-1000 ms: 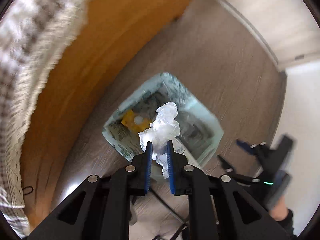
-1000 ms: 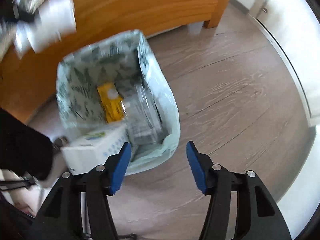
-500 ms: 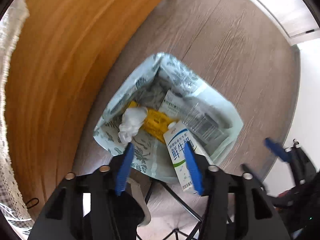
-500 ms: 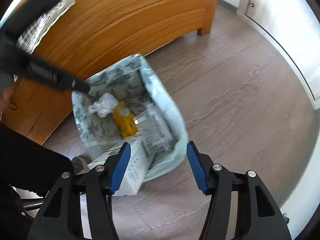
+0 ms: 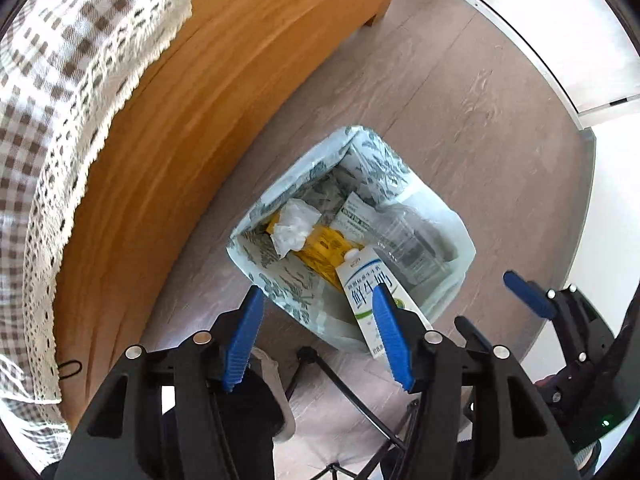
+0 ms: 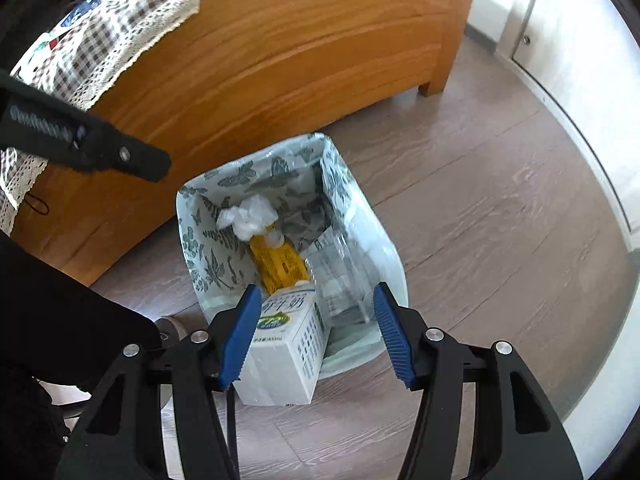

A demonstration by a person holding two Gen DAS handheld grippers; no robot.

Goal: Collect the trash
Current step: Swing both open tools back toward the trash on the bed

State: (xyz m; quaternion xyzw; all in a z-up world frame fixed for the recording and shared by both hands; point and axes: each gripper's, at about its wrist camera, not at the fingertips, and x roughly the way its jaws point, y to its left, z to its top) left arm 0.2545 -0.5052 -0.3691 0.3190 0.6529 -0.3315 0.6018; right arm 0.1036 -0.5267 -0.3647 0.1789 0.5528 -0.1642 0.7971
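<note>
A trash bin (image 5: 280, 204) lined with a leaf-print bag stands on the wood floor; it also shows in the right wrist view (image 6: 192, 236). Inside lie a crumpled white tissue (image 5: 294, 226) (image 6: 248, 216), a yellow carton (image 5: 324, 248) (image 6: 276, 264), a clear plastic bottle (image 5: 408, 240) (image 6: 340, 276) and a white milk carton (image 5: 372, 292) (image 6: 288, 344) leaning over the near rim. My left gripper (image 5: 316, 336) is open and empty above the bin. My right gripper (image 6: 316, 336) is open and empty above the bin's near edge; it also shows in the left wrist view (image 5: 524, 292).
A wooden bed frame (image 5: 192, 112) (image 6: 280, 60) with a checked lace-edged cloth (image 5: 60, 80) runs beside the bin. A white wall and baseboard (image 5: 520, 20) bound the floor. A black tripod leg (image 5: 340, 376) stands below the bin. The left gripper's arm (image 6: 80, 140) crosses the upper left.
My left gripper opened and let go of the white tissue, which now lies in the bin. Both grippers have drawn back and up from the bin.
</note>
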